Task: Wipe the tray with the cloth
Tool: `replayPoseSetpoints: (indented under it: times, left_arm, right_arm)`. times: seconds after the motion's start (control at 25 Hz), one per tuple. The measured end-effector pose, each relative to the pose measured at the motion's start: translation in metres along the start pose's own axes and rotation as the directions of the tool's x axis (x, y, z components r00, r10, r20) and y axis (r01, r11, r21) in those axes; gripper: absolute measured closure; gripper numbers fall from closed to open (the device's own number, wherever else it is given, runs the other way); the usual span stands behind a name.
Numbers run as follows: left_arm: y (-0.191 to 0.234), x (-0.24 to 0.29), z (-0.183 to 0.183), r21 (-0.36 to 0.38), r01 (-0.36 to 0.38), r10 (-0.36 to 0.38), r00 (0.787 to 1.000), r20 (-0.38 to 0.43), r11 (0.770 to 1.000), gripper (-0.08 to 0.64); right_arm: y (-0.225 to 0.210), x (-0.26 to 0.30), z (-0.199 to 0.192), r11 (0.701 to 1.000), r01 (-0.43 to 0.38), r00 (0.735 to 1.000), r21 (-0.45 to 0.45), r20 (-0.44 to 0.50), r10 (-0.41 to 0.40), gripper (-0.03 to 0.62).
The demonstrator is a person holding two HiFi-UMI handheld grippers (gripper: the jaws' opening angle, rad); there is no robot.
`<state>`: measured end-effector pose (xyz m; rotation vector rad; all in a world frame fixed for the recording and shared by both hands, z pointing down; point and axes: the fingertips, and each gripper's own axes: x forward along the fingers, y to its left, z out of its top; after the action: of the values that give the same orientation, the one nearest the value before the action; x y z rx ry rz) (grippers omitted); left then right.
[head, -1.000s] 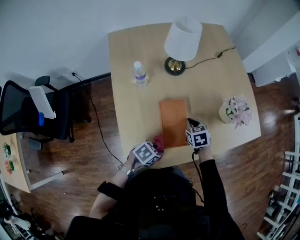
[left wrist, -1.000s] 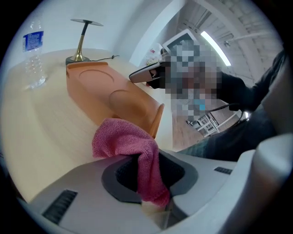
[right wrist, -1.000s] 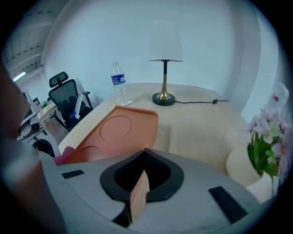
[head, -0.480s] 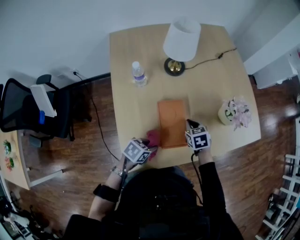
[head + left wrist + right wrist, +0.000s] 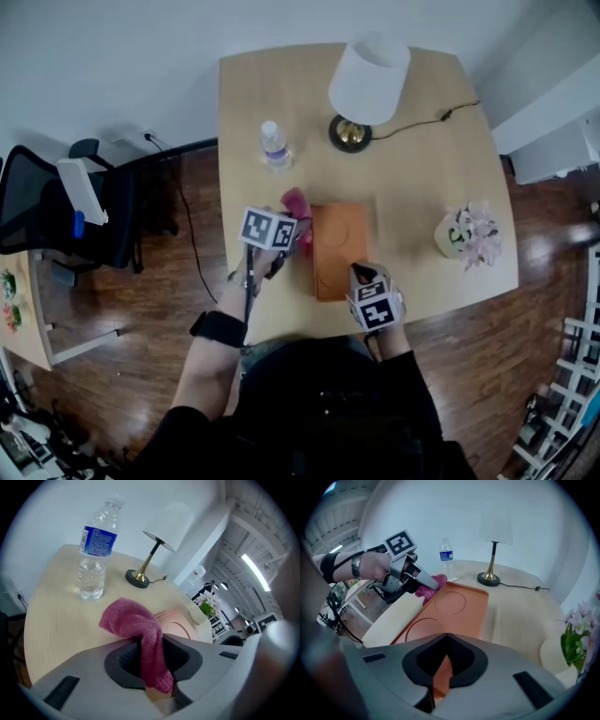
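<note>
An orange tray (image 5: 339, 246) with two circular recesses lies on the wooden table (image 5: 422, 169). My left gripper (image 5: 291, 232) hangs at the tray's far left corner, shut on a magenta cloth (image 5: 296, 208). In the left gripper view the cloth (image 5: 136, 620) droops between the jaws of the left gripper (image 5: 152, 660), with the tray (image 5: 178, 623) just beyond. My right gripper (image 5: 359, 275) is at the tray's near right edge. In the right gripper view the jaws of the right gripper (image 5: 440, 674) are shut on the rim of the tray (image 5: 450, 606), with the cloth (image 5: 427, 591) at its far left.
A water bottle (image 5: 276, 146) stands behind the left gripper, a white-shaded lamp (image 5: 364, 82) with its cord at the back, and a flower pot (image 5: 465, 232) near the right edge. An office chair (image 5: 66, 220) stands on the floor to the left.
My left gripper has carried the cloth from the table's front edge up to the tray's far left corner. The right gripper has shifted slightly left and nearer, still on the tray's edge.
</note>
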<state>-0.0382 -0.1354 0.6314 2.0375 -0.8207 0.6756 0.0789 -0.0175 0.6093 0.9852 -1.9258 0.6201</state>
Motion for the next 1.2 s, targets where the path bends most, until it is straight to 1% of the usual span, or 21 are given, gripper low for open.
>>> replayPoseSetpoints:
  times: [0.16, 0.32, 0.44, 0.52, 0.64, 0.72, 0.88, 1.04, 1.2]
  left_arm:
    - [0.015, 0.01, 0.011, 0.014, -0.07, 0.071, 0.997, -0.03, 0.997, 0.459]
    - [0.019, 0.015, 0.011, -0.02, -0.07, 0.069, 0.997, -0.02, 0.997, 0.459]
    - [0.016, 0.015, 0.007, -0.037, -0.047, 0.047, 0.999, -0.013, 0.998, 0.459]
    - [0.01, 0.013, -0.001, -0.035, -0.013, 0.013, 1.0, -0.019, 0.999, 0.459]
    - [-0.006, 0.01, -0.026, 0.009, 0.063, -0.062, 0.996, -0.068, 0.998, 0.457]
    - [-0.02, 0.008, -0.048, 0.055, 0.117, -0.109, 0.986, -0.125, 0.992, 0.457]
    - [-0.055, -0.002, -0.101, 0.125, 0.214, -0.18, 0.955, -0.236, 0.969, 0.456]
    - [-0.089, -0.014, -0.151, 0.174, 0.276, -0.211, 0.924, -0.317, 0.945, 0.456]
    - [-0.115, -0.024, -0.19, 0.183, 0.318, -0.234, 0.898, -0.372, 0.93, 0.456]
  right_arm:
    - [0.007, 0.007, -0.007, 1.0, -0.031, 0.998, 0.001, -0.054, 0.031, 0.588]
    - [0.005, 0.01, -0.01, 0.999, -0.045, 0.996, 0.015, -0.078, 0.046, 0.588]
    - [0.003, 0.01, -0.011, 0.997, -0.058, 0.996, 0.042, -0.066, 0.061, 0.588]
    - [0.003, 0.01, -0.011, 0.997, -0.064, 0.996, 0.044, -0.061, 0.067, 0.588]
    - [0.005, 0.01, -0.011, 0.996, -0.072, 0.996, 0.048, -0.051, 0.075, 0.588]
    - [0.005, 0.01, -0.01, 0.996, -0.078, 0.996, 0.052, -0.041, 0.08, 0.588]
    - [0.001, 0.011, -0.012, 0.995, -0.074, 0.997, 0.066, -0.026, 0.076, 0.588]
    - [0.003, 0.011, -0.011, 0.993, -0.09, 0.995, 0.07, -0.022, 0.092, 0.588]
    - [0.0, 0.012, -0.012, 0.994, -0.079, 0.997, 0.082, -0.016, 0.08, 0.588]
